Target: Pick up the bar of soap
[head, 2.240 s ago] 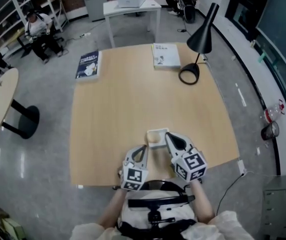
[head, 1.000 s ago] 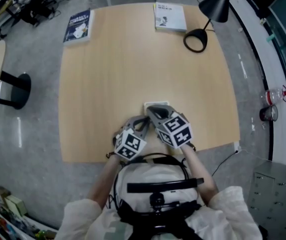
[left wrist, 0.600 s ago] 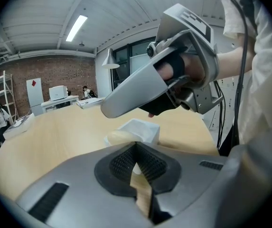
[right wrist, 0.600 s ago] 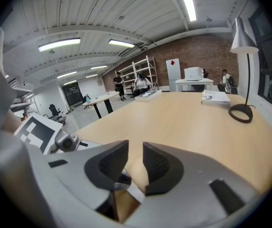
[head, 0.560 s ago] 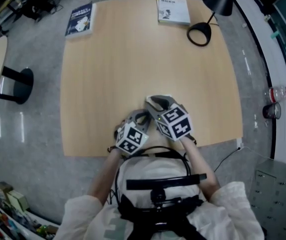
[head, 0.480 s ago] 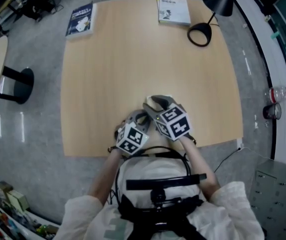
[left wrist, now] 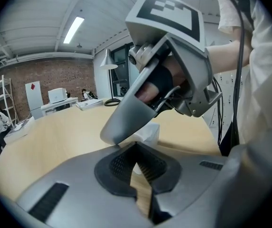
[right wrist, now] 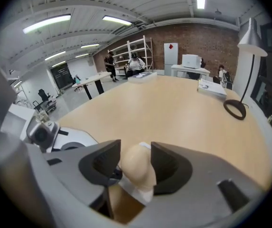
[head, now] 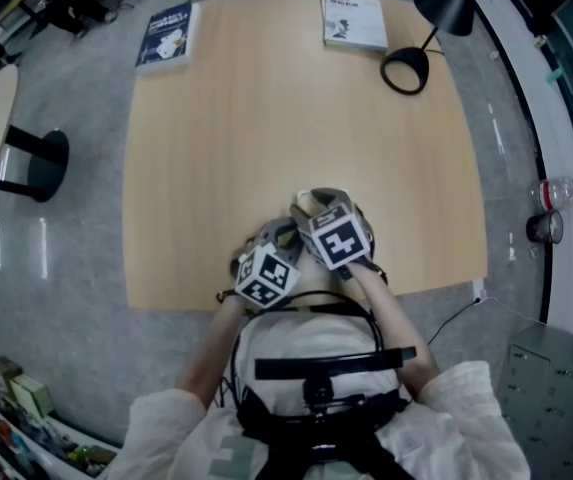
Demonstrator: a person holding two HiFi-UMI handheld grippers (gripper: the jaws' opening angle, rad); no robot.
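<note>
The right gripper (right wrist: 135, 151) is the one that does the work here: its jaws are opening and stand wide, and the bar of soap (right wrist: 138, 172) is directly between them, a cream rounded piece that nearly fills the gap. In the right gripper view a pad is close on each side of the soap, but I do not judge that they press on it yet. The soap lies in a small white dish (right wrist: 135, 194) on the worktop (right wrist: 173, 108), just below and in front of this gripper's tips. Its long axis seems to run roughly along the jaws, away from the camera, so the pads face its long sides; this I judge only from its outline. The left gripper (left wrist: 136, 151) has its jaws together with nothing between them, and it waits just beside the right one, a little behind the dish, with the soap ahead of it and slightly to its right. So the right gripper is clearly nearer, in fact already around the soap. The coming move probably needs only to close squarely on these two sides and then lift straight up, so that the dish remains on the worktop.
</note>
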